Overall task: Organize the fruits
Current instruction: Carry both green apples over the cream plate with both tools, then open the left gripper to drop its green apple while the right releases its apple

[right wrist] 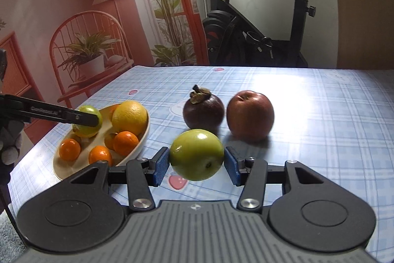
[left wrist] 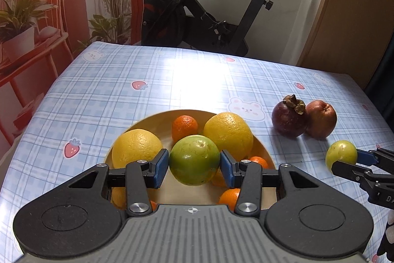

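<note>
My left gripper (left wrist: 194, 165) is shut on a green, orange-tinged citrus fruit (left wrist: 194, 157) and holds it over the cream plate (left wrist: 147, 118). On the plate lie two yellow oranges (left wrist: 227, 133) and several small tangerines (left wrist: 184, 127). My right gripper (right wrist: 196, 165) is shut on a green apple (right wrist: 197, 153), low over the tablecloth and right of the plate (right wrist: 141, 146). Behind that apple a dark mangosteen (right wrist: 204, 110) and a red apple (right wrist: 250, 115) rest side by side on the cloth. The left gripper (right wrist: 86, 120) also shows from the side, over the plate.
The table wears a blue checked cloth (left wrist: 110, 80) with strawberry and bear prints. An exercise bike (left wrist: 197, 16) stands behind the far edge, a printed backdrop (left wrist: 37, 16) to the left. A gloved hand (right wrist: 9, 139) shows at the left edge.
</note>
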`<state>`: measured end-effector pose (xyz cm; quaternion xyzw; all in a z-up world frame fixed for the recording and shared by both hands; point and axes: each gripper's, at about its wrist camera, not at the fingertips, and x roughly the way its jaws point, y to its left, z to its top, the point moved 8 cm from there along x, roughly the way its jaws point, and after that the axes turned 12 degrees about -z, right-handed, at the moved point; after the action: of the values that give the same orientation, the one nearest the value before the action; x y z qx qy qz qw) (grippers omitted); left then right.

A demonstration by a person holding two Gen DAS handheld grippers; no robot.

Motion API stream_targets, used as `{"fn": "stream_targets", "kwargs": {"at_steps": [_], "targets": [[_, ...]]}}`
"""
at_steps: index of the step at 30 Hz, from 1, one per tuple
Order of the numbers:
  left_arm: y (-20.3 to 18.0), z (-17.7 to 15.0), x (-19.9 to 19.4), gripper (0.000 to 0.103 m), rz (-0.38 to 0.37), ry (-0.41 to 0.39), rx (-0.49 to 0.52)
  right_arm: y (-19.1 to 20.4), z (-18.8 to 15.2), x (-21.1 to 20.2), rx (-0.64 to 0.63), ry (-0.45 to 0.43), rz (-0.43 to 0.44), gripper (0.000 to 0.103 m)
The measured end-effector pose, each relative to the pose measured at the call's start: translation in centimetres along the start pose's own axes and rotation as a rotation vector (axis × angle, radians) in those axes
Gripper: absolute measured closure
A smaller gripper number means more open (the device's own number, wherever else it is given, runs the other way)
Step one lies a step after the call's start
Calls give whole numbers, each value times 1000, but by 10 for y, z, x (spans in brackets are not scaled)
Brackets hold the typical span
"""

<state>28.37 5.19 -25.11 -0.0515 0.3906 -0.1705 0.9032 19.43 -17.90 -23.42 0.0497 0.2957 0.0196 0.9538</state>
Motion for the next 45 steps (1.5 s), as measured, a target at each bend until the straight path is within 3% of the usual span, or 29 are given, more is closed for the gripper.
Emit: {"fn": "stream_targets", "kwargs": {"at_steps": [15,19,23,33,38,45], "targets": [[6,-2,14,54,-18,12,13,31,-1,7,-65,14,38,52],[9,4,5,51,-51,-19,-39,38,2,5,-77,8,52,52],[5,11,-15,51,-40,-73,-18,52,8,4,-108,0,77,52],[20,11,-60,51,3,-120,-13,124,16,28,-234,-3,195,52],[41,8,-71,51,19,-136,-69,164,9,43,-317,29,260,52],[50,6,-70,51,17,-136,-83,183,0,68,-378,70,239,52]]}}
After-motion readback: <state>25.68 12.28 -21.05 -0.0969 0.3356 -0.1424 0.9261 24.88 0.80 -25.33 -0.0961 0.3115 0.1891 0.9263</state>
